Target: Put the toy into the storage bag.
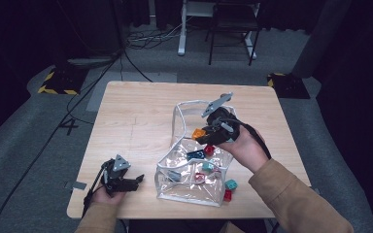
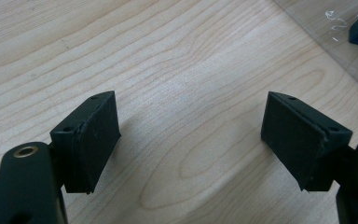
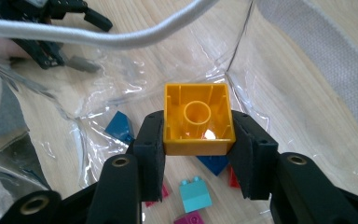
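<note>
Your left gripper point(image 1: 137, 181) rests at seven o'clock on the pale wood-grain table point(image 1: 136, 116), matte jaws wide apart, empty. Your right gripper point(image 3: 198, 147) clamps a hollow, glossy orange square brick point(image 3: 198, 119) over the clear, crinkled plastic pouch point(image 1: 213, 191) at centre.

I am working at a light wooden table point(image 1: 136, 111) with a visible grain. It is standing on a grey carpet floor point(image 1: 24, 145). A clear plastic pouch point(image 1: 194, 187) with white edging is lying open on the table, toward the near right part. Just beside the pouch, near the front edge, a teal brick point(image 1: 231, 184) and a red brick point(image 1: 227, 195) are lying directly on the wood, touching each other.
</note>
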`<state>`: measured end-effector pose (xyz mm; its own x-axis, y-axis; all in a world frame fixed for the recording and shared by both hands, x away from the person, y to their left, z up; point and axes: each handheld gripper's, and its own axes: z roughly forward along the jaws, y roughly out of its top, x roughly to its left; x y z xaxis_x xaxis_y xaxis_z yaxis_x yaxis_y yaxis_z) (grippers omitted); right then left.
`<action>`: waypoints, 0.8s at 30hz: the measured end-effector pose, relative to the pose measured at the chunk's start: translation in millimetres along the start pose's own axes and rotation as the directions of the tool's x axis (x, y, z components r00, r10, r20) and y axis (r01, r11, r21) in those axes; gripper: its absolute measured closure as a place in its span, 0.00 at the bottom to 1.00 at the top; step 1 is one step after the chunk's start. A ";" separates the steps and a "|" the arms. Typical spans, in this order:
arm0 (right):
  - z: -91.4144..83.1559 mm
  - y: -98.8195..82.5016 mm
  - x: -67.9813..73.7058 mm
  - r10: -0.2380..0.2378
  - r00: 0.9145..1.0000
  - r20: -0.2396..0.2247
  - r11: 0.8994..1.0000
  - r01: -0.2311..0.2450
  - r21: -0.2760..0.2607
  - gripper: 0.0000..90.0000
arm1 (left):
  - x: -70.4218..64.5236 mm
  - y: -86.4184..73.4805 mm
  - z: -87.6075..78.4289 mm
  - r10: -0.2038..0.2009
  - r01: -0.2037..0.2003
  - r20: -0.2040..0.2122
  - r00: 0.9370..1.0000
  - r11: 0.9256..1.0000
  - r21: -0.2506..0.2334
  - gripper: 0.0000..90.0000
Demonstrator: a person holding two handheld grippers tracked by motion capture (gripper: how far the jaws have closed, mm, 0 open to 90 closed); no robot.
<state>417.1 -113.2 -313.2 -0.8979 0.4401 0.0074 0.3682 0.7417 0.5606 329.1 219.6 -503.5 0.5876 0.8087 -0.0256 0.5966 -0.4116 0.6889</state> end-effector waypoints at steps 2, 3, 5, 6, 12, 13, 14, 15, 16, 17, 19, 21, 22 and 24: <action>1.9 -0.2 -0.2 0.002 1.000 -0.003 1.000 -0.002 0.015 0.65 | 0.0 0.0 0.0 0.000 0.000 0.000 1.000 1.000 0.000 0.22; 3.2 -0.4 -0.3 0.005 1.000 -0.004 1.000 -0.005 0.025 0.65 | 0.0 0.0 0.0 0.000 0.000 0.000 1.000 1.000 0.000 0.22; 5.7 -1.1 -0.8 0.007 1.000 -0.010 0.999 -0.007 0.042 0.64 | 0.0 0.0 0.0 0.000 0.000 0.000 1.000 1.000 0.000 0.22; 6.5 -1.5 -1.1 0.007 1.000 -0.015 0.999 -0.007 0.047 0.62 | 0.0 0.0 0.0 0.000 0.000 0.000 1.000 1.000 0.000 0.22; -0.2 -4.3 -0.1 0.006 1.000 0.002 1.000 -0.006 -0.007 0.50 | -0.1 -0.1 0.1 0.000 0.000 -0.002 1.000 1.000 -0.001 0.22; -3.2 -5.1 0.1 0.003 1.000 0.004 1.000 -0.003 -0.023 0.50 | -0.1 0.0 0.1 0.000 0.000 0.000 1.000 1.000 0.000 0.22; -6.6 -6.1 0.5 0.002 1.000 0.004 0.999 -0.002 -0.039 0.50 | 0.0 0.0 0.0 0.000 0.000 0.000 1.000 1.000 0.000 0.22; -11.3 -7.7 1.4 0.005 1.000 0.004 0.998 -0.005 -0.059 0.50 | 0.0 0.0 0.0 0.000 0.000 0.000 1.000 1.000 0.000 0.22; -15.2 -9.1 2.0 0.005 1.000 0.007 0.997 -0.004 -0.075 0.50 | 0.0 0.0 0.0 0.000 0.000 0.000 1.000 1.000 0.000 0.22; -18.3 -10.4 2.4 0.004 1.000 0.008 0.996 -0.003 -0.087 0.50 | 0.0 0.0 0.0 0.000 0.000 0.000 1.000 1.000 0.000 0.22; -25.9 -14.2 3.8 0.006 1.000 0.012 0.993 -0.004 -0.118 0.50 | 0.0 0.0 0.0 0.000 0.000 0.000 1.000 1.000 0.000 0.22; -34.2 -19.1 5.0 0.006 1.000 0.016 0.989 -0.003 -0.149 0.50 | 0.0 0.0 0.0 0.000 0.000 0.000 1.000 1.000 0.000 0.22; -36.9 -20.7 5.3 0.004 1.000 0.017 0.987 -0.002 -0.158 0.50 | 0.0 0.0 0.0 0.000 0.000 0.000 1.000 1.000 0.000 0.22; -44.5 -25.6 6.9 0.004 1.000 0.021 0.983 0.000 -0.185 0.50 | 0.0 0.0 0.0 0.000 0.000 0.000 1.000 1.000 0.000 0.22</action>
<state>390.8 -151.7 -290.6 -0.8913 0.4534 -0.0074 0.3172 0.6350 0.7044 329.1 219.6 -503.5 0.5878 0.8086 -0.0253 0.5964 -0.4120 0.6889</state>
